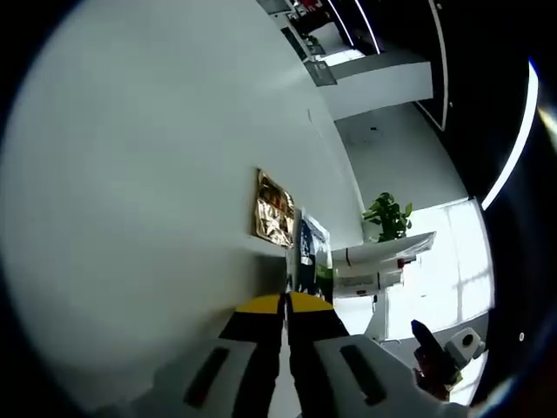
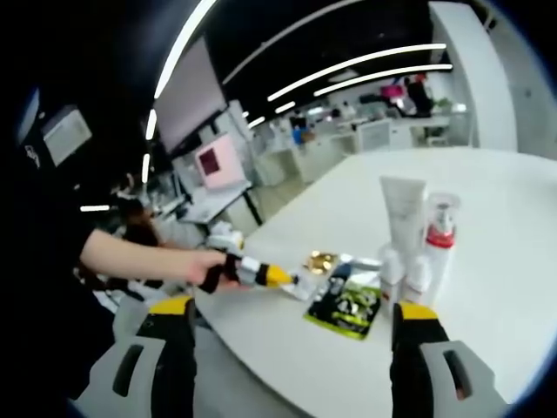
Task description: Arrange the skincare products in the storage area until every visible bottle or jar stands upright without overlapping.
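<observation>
Yellow-tipped jaws of the left tool [image 1: 285,306] rise from the bottom of the left gripper view pressed together, clenched on the edge of a dark green and white sachet [image 1: 306,252] that stands up just past the tips; the white bench [image 1: 130,174] tilts steeply across that view, with a gold foil packet [image 1: 273,209] lying on it just beyond the sachet, a potted plant [image 1: 388,215] and white desks further off, and the other tool's dark tip [image 1: 431,348] at the lower right. Seen from the right gripper view, the right tool [image 2: 291,326] has its two yellow-capped jaws spread wide, released and holding nothing, hovering over the near edge of the bench [image 2: 487,261]. Between those jaws lies the sachet [image 2: 346,305], flat near the bench edge, with the gold packet [image 2: 320,261] just behind it. A person's hand [image 2: 202,266] reaches in from the left with the left tool [image 2: 291,280], its tip touching the sachet's left edge. Right of the sachet, a white tube [image 2: 402,213] stands upright beside a clear pump bottle with a red band [image 2: 440,235], and two small white bottles [image 2: 405,277] stand upright just in front of them, all close together. An open office with ceiling light strips fills the background.
</observation>
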A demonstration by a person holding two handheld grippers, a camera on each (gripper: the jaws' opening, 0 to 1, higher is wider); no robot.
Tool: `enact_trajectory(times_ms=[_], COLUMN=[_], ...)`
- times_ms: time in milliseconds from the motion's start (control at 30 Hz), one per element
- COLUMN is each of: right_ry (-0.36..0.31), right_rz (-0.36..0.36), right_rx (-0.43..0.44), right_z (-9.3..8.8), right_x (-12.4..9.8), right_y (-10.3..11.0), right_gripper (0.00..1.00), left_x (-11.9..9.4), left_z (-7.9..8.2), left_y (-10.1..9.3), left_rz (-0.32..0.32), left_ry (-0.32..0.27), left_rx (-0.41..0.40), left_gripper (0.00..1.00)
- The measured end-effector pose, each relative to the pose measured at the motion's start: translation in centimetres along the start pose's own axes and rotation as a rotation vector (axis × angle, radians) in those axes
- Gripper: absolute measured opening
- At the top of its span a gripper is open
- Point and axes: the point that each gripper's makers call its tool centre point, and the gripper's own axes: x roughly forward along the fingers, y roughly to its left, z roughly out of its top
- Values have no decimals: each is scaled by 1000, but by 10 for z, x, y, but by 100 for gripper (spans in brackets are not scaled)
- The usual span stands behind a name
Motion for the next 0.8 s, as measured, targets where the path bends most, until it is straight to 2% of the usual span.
enact_trajectory(times_ms=[233, 500, 667, 800], right_ry=[9, -1, 5, 0], right_rz=[9, 2, 7, 13], right_rx=[0, 14, 12, 10], right_z=[-2, 0, -2, -1], right_x=[1, -1, 1, 2], right_y=[2, -1, 3, 6], right_gripper=[96, 95, 95, 95], left_x=[3, 2, 1, -3], left_z=[1, -2, -1, -2], left_y=[4, 7, 2, -4], left_rz=[18, 41, 33, 53], left_ry=[-2, 16, 7, 15], left_rx=[-10, 13, 10, 88], left_gripper=[0, 2, 8, 15])
